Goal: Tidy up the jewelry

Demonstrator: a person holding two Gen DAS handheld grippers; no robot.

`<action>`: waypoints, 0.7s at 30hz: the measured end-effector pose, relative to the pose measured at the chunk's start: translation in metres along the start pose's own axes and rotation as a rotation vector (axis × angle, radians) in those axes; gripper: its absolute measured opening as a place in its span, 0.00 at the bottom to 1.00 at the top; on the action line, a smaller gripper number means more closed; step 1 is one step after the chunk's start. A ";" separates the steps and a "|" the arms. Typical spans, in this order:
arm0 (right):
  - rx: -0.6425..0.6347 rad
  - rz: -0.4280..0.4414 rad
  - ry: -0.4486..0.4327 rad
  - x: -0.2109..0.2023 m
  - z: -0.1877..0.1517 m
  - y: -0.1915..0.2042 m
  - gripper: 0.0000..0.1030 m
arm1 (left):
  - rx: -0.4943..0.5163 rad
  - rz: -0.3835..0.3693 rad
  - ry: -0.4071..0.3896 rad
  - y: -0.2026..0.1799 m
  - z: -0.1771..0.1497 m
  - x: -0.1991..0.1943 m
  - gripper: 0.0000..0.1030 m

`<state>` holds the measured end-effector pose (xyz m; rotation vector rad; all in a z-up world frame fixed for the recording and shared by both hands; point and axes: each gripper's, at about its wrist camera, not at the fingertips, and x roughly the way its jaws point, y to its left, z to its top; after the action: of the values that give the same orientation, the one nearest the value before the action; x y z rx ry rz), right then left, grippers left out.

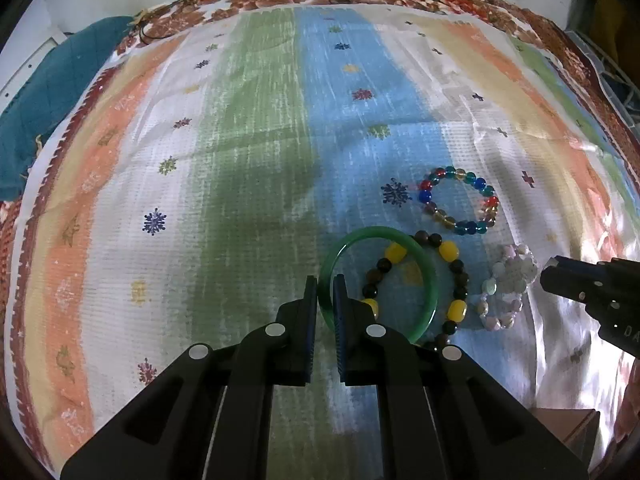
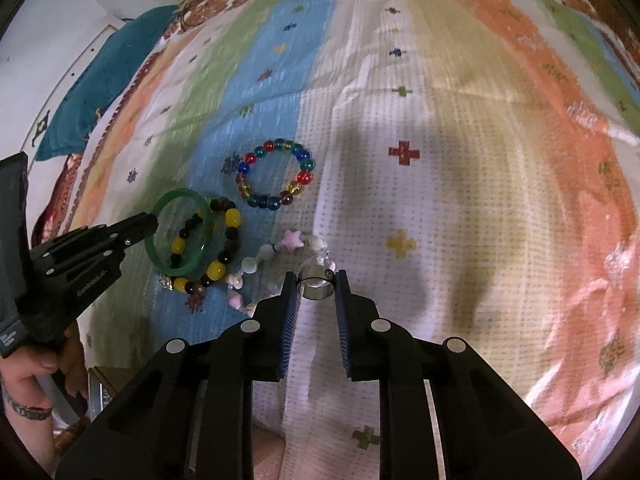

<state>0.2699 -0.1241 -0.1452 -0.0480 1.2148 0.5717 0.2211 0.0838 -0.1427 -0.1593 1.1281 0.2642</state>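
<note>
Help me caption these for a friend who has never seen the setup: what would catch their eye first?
Probably the cluster of bracelets on the striped cloth: a green bangle pinched by the left gripper, lying over a yellow and dark bead bracelet, with a multicoloured bead bracelet just beyond. Next, the right gripper holds a silver ring between its fingers, right beside a pale star-bead bracelet.

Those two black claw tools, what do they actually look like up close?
The left gripper and the right gripper are matte black plastic, angular linkages with round silver pivot pins. Each finger carries a ribbed blue pad. White lettering marks the side, unreadable. The person's left hand shows a wrist tattoo.
</note>
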 end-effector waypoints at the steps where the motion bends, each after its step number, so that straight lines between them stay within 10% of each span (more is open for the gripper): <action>1: -0.001 0.000 0.000 0.000 0.000 0.000 0.19 | -0.002 -0.001 -0.001 0.001 0.000 -0.001 0.07; 21: -0.026 -0.054 -0.056 -0.022 -0.010 0.010 0.19 | 0.001 0.009 -0.040 0.003 -0.007 -0.039 0.08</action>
<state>0.2518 -0.1273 -0.1266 -0.0864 1.1488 0.5386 0.1985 0.0797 -0.1107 -0.1474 1.0890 0.2740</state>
